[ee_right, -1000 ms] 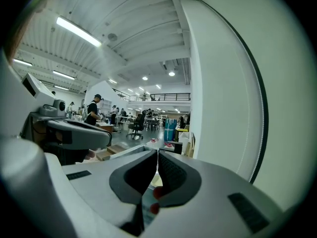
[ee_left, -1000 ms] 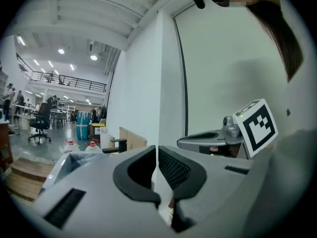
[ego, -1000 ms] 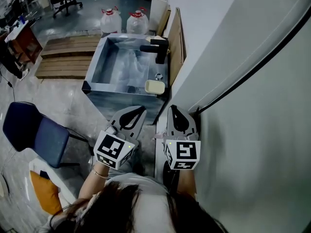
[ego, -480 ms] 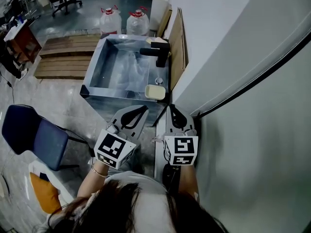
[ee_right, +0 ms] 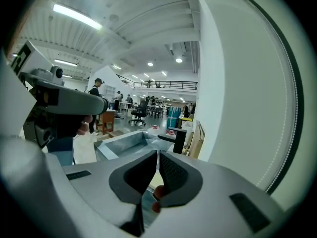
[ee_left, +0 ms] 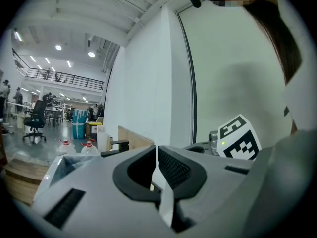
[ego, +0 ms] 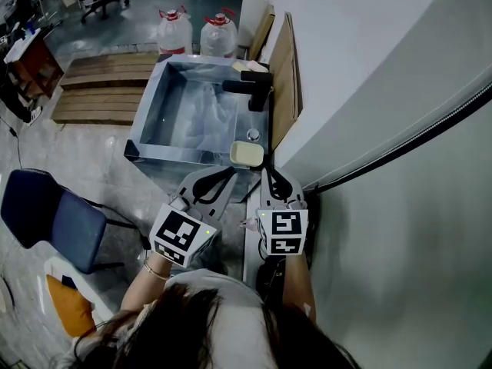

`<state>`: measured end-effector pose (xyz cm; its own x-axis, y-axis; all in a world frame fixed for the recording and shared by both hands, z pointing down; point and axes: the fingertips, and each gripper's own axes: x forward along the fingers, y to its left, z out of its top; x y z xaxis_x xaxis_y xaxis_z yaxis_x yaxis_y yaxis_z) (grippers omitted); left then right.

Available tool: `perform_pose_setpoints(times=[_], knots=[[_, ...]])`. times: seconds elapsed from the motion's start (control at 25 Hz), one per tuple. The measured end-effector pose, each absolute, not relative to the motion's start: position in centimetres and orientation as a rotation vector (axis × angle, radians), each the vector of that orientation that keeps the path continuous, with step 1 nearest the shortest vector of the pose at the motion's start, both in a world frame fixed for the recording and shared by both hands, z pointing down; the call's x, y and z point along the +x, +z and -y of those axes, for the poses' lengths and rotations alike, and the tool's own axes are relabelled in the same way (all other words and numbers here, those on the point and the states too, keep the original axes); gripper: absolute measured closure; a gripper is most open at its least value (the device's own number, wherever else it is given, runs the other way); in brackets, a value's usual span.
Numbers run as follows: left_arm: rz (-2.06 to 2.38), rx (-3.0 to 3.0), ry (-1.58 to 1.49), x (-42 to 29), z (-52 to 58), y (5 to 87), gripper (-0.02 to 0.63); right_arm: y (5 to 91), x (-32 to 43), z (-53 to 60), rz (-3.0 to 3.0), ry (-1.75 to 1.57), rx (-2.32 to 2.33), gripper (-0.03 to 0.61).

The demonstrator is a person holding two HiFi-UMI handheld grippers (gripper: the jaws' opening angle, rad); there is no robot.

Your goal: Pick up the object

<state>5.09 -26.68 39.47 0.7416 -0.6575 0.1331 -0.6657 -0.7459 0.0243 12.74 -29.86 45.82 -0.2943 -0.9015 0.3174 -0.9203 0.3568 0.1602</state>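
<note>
Pale yellow rounded rectangular block on grey metal sink rim: probably light, maybe slick; grip across short sides. 2 tools, left tool and right tool, pinched together, empty.

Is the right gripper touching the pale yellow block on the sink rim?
Cannot tell. In the head view the right gripper ends beside the pale yellow block, with no clear gap or contact; the right gripper view hides the spot.

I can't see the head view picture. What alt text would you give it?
Seen from above, a person holds a left gripper and a right gripper, both shut, pointed at a metal sink with a pale yellow block on its near right corner.
</note>
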Motion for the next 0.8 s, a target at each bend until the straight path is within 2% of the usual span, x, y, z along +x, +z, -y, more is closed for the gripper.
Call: perform_pose_setpoints(times=[0.8], knots=[[1.045, 2.841, 0.222, 5.1, 32.2, 41.4, 0.604, 52.9, 13.5, 35.9, 2.136, 0.196, 1.527, 0.538]])
